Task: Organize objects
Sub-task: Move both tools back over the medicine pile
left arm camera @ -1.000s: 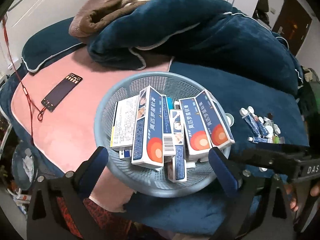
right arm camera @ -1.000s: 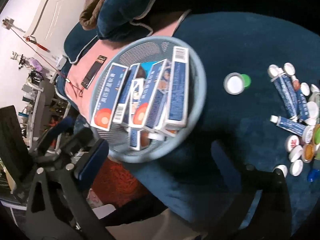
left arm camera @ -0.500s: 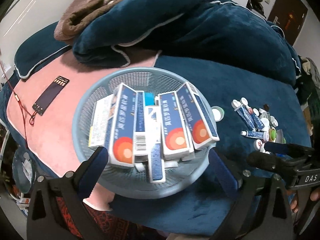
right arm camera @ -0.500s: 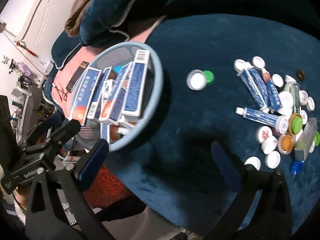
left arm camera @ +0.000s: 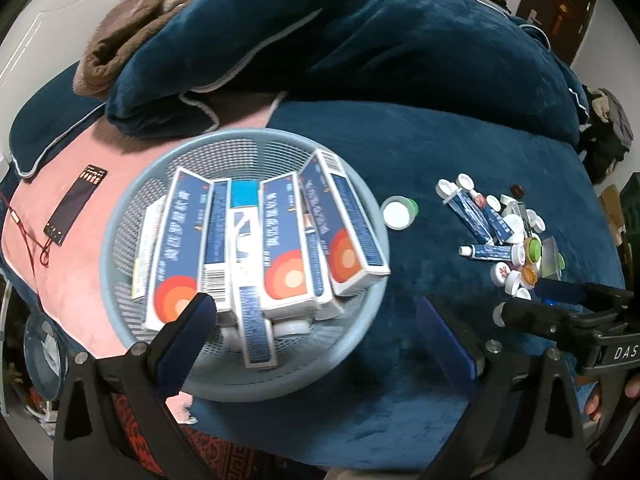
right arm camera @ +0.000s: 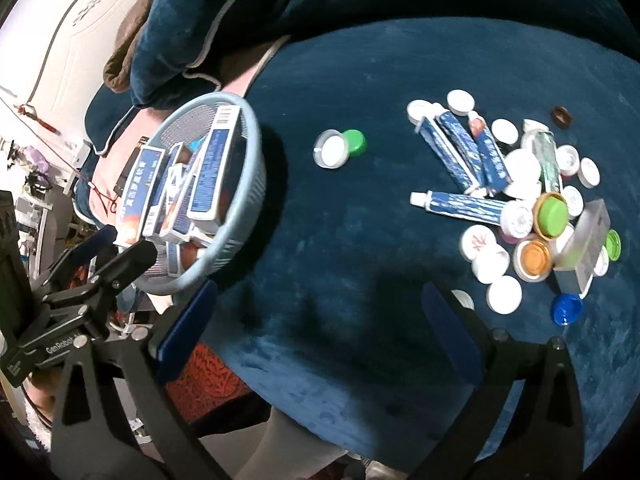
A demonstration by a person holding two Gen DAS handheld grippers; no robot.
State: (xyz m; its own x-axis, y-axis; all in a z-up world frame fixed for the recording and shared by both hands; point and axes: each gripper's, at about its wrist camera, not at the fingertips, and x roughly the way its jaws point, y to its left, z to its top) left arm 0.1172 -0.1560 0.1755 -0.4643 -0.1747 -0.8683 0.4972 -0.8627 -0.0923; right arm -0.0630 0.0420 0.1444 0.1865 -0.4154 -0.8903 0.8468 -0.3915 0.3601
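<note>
Plush navy bedding carries a round perforated plastic basket [left arm camera: 372, 216] crammed with glossy cardboard boxes [left arm camera: 286, 240] standing on edge. My left gripper [left arm camera: 316, 320] hangs spread above its near rim, holding nothing. My right gripper [right arm camera: 316, 316] gapes empty over bare velvet, near crimped tubes [right arm camera: 460, 152] and round caps [right arm camera: 504, 298].

From my left wrist camera I read "DAS" in white on the right gripper [left arm camera: 560, 294] body, at four o'clock. My right wrist view shows "GenRobot" in white on the left gripper [right arm camera: 120, 248] body, at eight o'clock. The blue medicine boxes [left arm camera: 288, 240] in the basket [left arm camera: 120, 240] carry white Chinese characters and barcodes, too blurred to read. One white cap [right arm camera: 478, 240] at three o'clock bears a red character I cannot make out.
</note>
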